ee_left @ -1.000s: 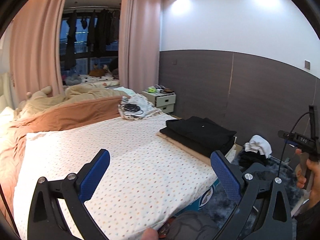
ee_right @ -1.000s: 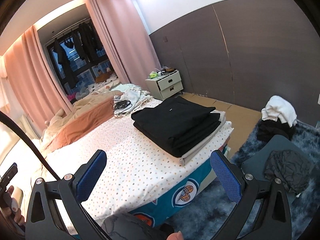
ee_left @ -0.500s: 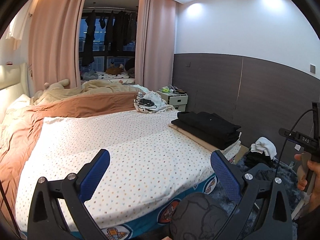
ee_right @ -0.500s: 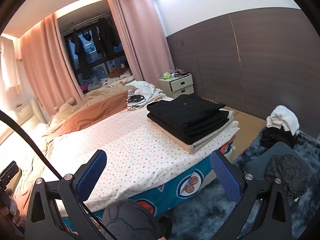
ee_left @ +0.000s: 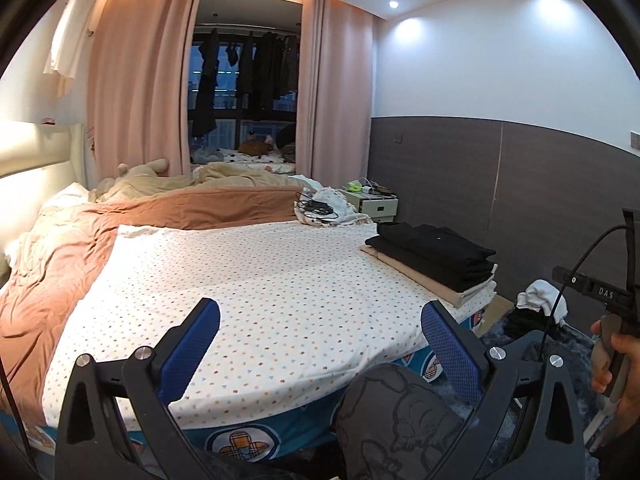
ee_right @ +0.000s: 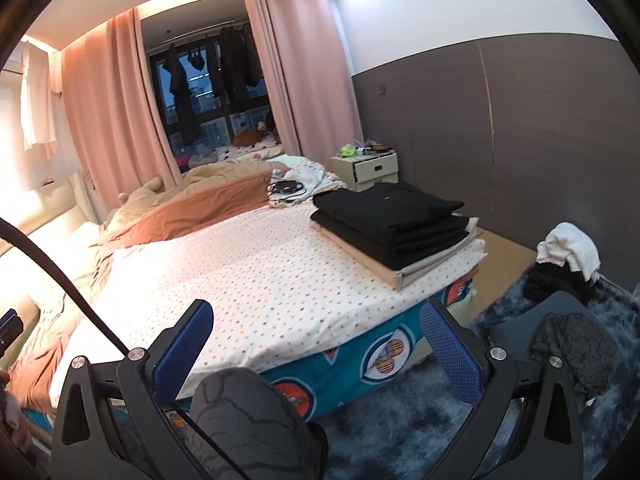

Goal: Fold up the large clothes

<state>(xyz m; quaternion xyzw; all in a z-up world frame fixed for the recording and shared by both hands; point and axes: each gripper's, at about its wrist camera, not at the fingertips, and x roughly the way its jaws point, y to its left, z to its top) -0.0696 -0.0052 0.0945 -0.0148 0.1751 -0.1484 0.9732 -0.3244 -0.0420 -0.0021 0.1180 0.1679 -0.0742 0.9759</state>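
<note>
Left gripper: the left gripper (ee_left: 320,332) hangs over the foot of the bed, blue pads spread wide apart, nothing between them.
Right gripper: the right gripper (ee_right: 316,336) is likewise spread and empty, aimed across the bed corner; in the left view its handle sits at 3 o'clock in the person's hand (ee_left: 618,364).
Just below the grippers: a dark grey patterned garment (ee_left: 396,416) bulges up at 6 o'clock in both views, close under the fingers; whether it is worn or loose I cannot tell.
Work surface: the dotted sheet (ee_left: 256,288) lies flat and bare from 6 toward 12 o'clock, with the orange duvet (ee_left: 192,208) pushed back at 10 o'clock.
Done pile: the folded stack (ee_right: 392,228), black pieces on a beige one, sits squared at the bed's far corner, about 2 o'clock.
Waiting clothes: a heap of white and black clothes (ee_right: 568,260) lies on the blue rug (ee_right: 400,436) at 3 o'clock; another dark crumpled piece (ee_right: 572,352) sits at 4 o'clock.
Step in hand: by my reading, between garments, nothing picked up.
Next move: likely reach to the floor heap, pinch one piece by an edge, and spread it on the sheet.
How it will handle: limp and bunched, so it needs shaking out first.
</note>
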